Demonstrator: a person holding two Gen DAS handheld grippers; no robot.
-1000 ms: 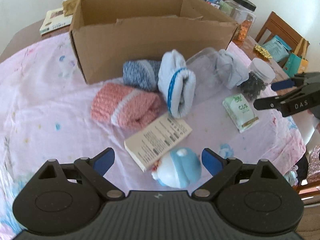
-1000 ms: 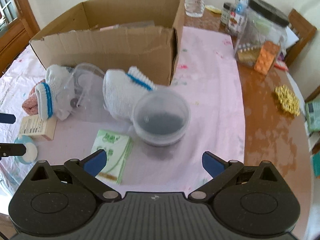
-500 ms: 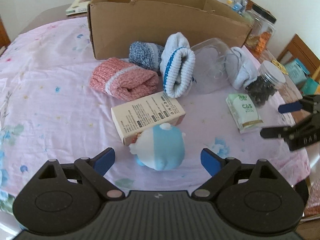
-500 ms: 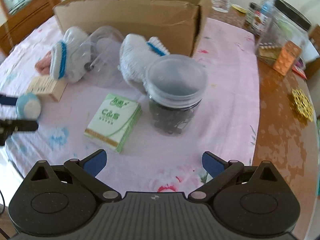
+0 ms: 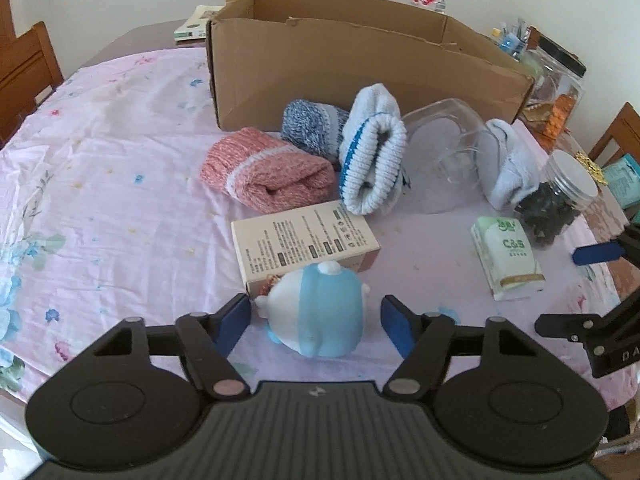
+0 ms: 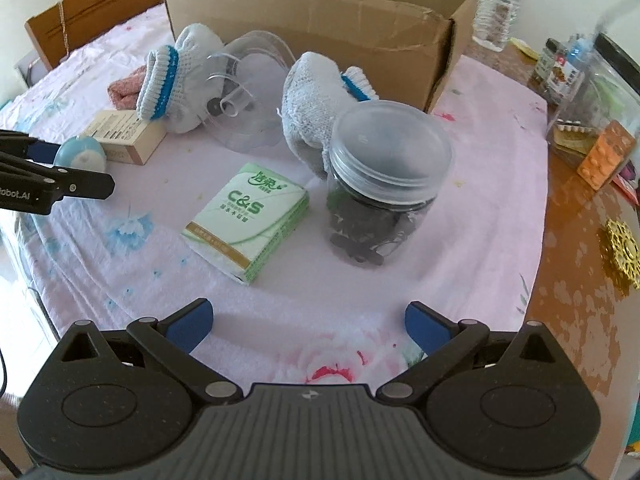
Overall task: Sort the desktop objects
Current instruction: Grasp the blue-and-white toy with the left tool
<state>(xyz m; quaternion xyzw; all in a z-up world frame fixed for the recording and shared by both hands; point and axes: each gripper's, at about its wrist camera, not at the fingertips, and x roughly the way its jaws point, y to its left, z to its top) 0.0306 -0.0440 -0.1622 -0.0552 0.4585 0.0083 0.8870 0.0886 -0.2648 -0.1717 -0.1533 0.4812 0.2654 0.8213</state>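
Left gripper [image 5: 315, 318]: blue-padded fingers spread apart on either side of a round blue-and-white plush toy [image 5: 318, 316], neither pad clearly touching it.
Plush toy: sits on the pink floral tablecloth [image 5: 112, 200], touching the near edge of a cream printed carton [image 5: 304, 238].
Right gripper [image 6: 306, 328]: fingers wide apart over bare cloth, holding nothing, with a green-and-white C&S tissue pack [image 6: 248, 220] and a clear plastic jar of dark pieces [image 6: 384, 184] ahead of it.
Jar: upright, lid on, just right of the tissue pack; a pale blue sock [image 6: 316, 108] leans against its far side.
Socks: a rolled pink-and-white knitted pair [image 5: 268, 170], a speckled blue pair [image 5: 310, 130] and a white pair with blue stripes [image 5: 372, 160] lie bunched together behind the carton.
Clear plastic container [image 5: 444, 156]: on its side between the white pair and the pale blue sock.
Open brown cardboard box [image 5: 360, 68]: stands behind the cluster, near the table's far side.
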